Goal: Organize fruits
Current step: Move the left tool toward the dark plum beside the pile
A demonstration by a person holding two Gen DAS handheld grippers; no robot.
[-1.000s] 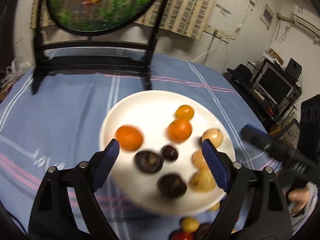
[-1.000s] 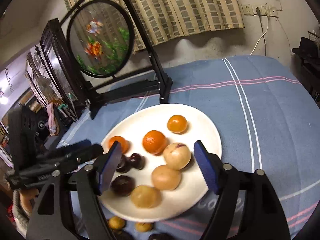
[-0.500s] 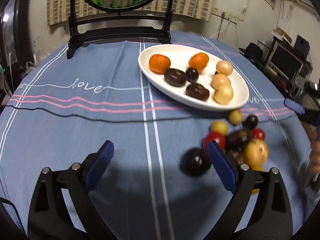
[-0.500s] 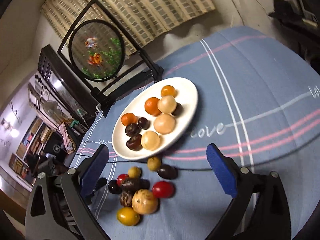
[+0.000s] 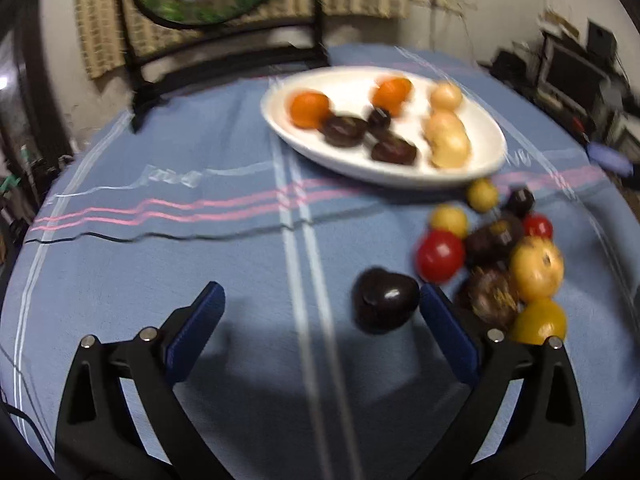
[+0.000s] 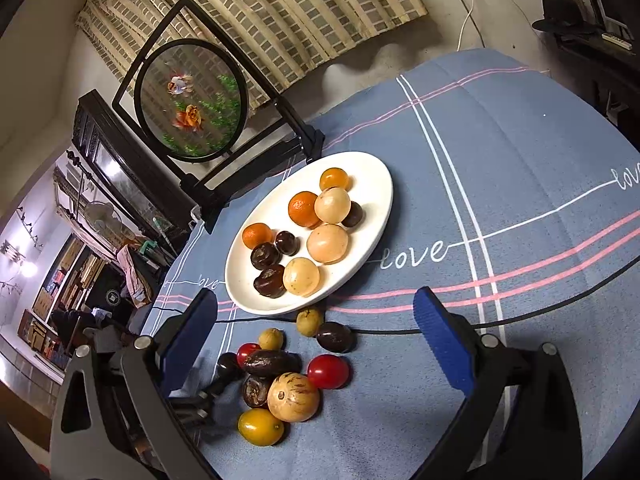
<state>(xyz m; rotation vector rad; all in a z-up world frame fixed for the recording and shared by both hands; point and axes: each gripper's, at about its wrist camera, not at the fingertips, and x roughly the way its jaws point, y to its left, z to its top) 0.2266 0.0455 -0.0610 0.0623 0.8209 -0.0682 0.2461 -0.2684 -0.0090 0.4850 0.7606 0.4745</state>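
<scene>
A blue tablecloth (image 6: 500, 168), crossed by white and pink stripes and lettered "love" in white, is covering the table. A round painted screen (image 6: 192, 98) showing goldfish and green plants is standing upright in its black frame at the far edge. Behind it, a checked curtain (image 6: 280, 12) is hanging against the wall, where a white cable (image 6: 466, 12) is trailing from a socket.

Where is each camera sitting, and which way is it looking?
Left wrist: sits on the left gripper, looking down along its open blue fingers at a dark fruit on the blue tablecloth.
Right wrist: sits on the right gripper, looking down between open fingers at the loose fruit pile.
Both show the white plate and the round screen.
</scene>
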